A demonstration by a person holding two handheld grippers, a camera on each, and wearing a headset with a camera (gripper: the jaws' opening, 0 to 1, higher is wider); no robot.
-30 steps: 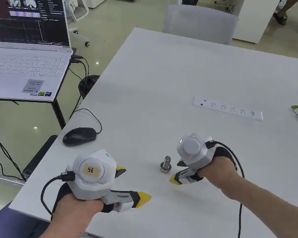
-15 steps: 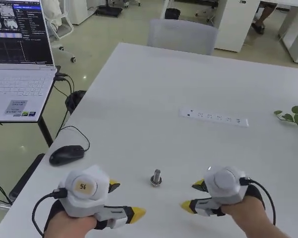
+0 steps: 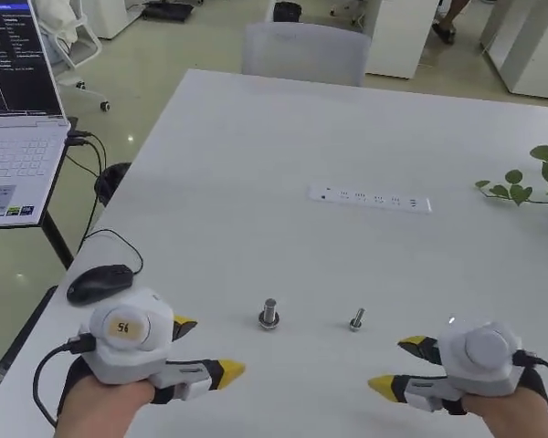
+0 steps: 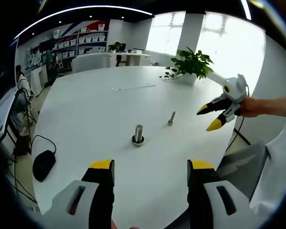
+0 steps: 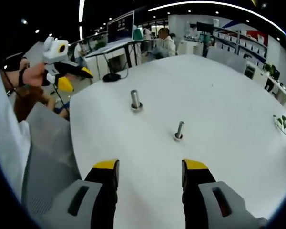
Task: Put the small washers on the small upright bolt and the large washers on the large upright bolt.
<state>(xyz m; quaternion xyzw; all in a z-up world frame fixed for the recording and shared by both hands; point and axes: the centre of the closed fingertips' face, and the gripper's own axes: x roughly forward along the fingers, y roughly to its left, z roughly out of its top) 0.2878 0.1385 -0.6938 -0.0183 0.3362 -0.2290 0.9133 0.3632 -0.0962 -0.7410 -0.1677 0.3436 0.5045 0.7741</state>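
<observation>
Right gripper (image 3: 395, 364) has backed off to the right, so the small bolt (image 3: 356, 319) now shows. It's upright on the white counter (image 3: 256, 182), near the large bolt (image 3: 269, 314) and to its right. Both sets of jaws are spread, empty. The left gripper (image 3: 207, 347) has a sticker (image 3: 122, 327) that reads something like "56".

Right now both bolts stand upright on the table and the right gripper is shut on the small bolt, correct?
Not quite. The large bolt and small bolt do stand upright on the table, but the right gripper is open and empty: the right gripper view shows the small bolt ahead of its fingers, untouched.
</observation>
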